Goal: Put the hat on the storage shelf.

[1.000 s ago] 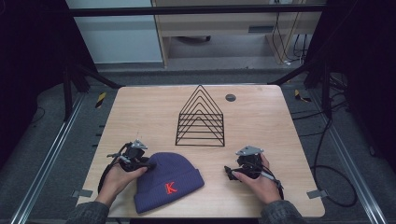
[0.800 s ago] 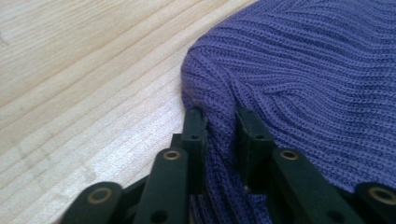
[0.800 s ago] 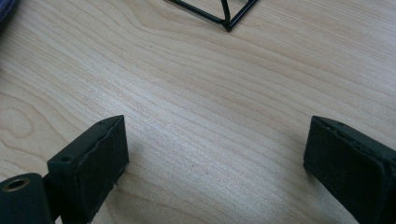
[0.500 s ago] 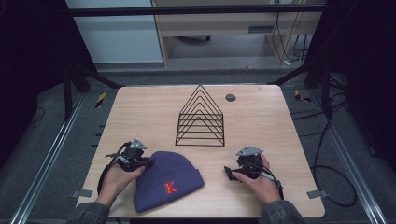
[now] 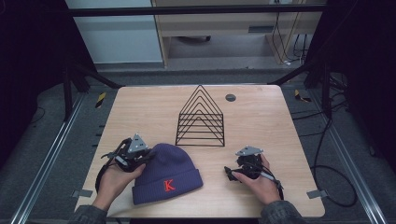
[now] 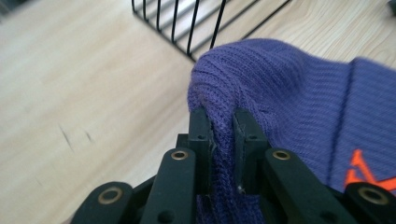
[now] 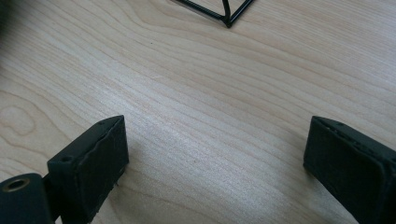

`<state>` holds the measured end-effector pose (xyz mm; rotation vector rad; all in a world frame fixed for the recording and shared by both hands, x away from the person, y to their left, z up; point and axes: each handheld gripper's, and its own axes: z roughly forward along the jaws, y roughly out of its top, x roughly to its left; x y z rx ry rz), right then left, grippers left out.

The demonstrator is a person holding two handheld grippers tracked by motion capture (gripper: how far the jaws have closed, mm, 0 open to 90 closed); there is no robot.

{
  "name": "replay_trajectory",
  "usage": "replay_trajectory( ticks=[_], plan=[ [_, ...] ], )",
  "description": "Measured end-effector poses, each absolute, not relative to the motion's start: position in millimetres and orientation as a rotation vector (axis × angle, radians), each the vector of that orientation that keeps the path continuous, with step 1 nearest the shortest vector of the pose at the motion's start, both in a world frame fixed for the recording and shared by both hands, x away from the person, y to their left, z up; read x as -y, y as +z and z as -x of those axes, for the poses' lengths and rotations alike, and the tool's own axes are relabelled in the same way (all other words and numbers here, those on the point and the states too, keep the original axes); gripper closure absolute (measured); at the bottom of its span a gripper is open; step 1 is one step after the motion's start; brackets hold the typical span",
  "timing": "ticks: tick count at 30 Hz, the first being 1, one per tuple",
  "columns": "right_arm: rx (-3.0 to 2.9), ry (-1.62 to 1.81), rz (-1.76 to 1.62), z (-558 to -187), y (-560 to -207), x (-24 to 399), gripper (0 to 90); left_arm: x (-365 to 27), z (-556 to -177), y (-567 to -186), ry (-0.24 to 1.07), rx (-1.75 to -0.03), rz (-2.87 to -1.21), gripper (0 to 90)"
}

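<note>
**Left gripper pinched the beanie's crown; lift looked to be the step in hand**

Nearest the person, the purple ribbed-knit beanie with an orange "K" on its cuff (image 5: 166,173) lay at about 7 o'clock on the pale wooden table (image 5: 261,116), cuff toward the near edge. The left gripper (image 5: 145,156), at the hat's 10 o'clock corner, had just been closing, and its jaws stood narrow with a fold of the crown clamped between them. The right gripper (image 5: 227,171) sat at about 5 o'clock, well apart from the hat, its jaws wide with nothing between them.

Judging from this, the grasp was made and the raising of the hat was the step under way. The next move would likely call for a steady lift that kept the fold from slipping, with the free right gripper coming across to take the cuff or opposite edge if the hat was to be spread or carried toward the black wire triangular rack (image 5: 201,119) at the table's centre.

Beyond the rack, a small dark round disc (image 5: 230,97) lay at about 1 o'clock.

The left gripper view showed the pinch itself: knit fabric bunched between the 2 black fingers (image 6: 201,140), which the high view left too small to judge. The right gripper view showed bare wood grain between its 2 pads (image 7: 100,154) and a corner of the rack. The high view gave the overall layout.
</note>
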<state>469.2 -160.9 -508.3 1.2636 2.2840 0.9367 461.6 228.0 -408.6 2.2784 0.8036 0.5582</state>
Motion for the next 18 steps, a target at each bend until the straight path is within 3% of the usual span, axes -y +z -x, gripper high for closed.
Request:
replay_trajectory(
  ticks=[8, 14, 18],
  plan=[
    [-2.313, 0.873, -1.251, -471.0, -500.7, 166.8, 13.2, -218.5, -457.4, -367.1, 0.61, -0.688, -2.241, 79.2],
    [-2.269, 0.969, -1.227, -469.1, -491.0, 171.9, 10.3, -214.5, -456.3, -339.3, 0.619, -0.642, -2.234, 79.5],
    [-2.211, 1.046, -1.158, -466.8, -469.9, 170.9, 13.8, -217.1, -460.3, -313.4, 0.647, -0.619, -2.221, 79.5]
  ],
)
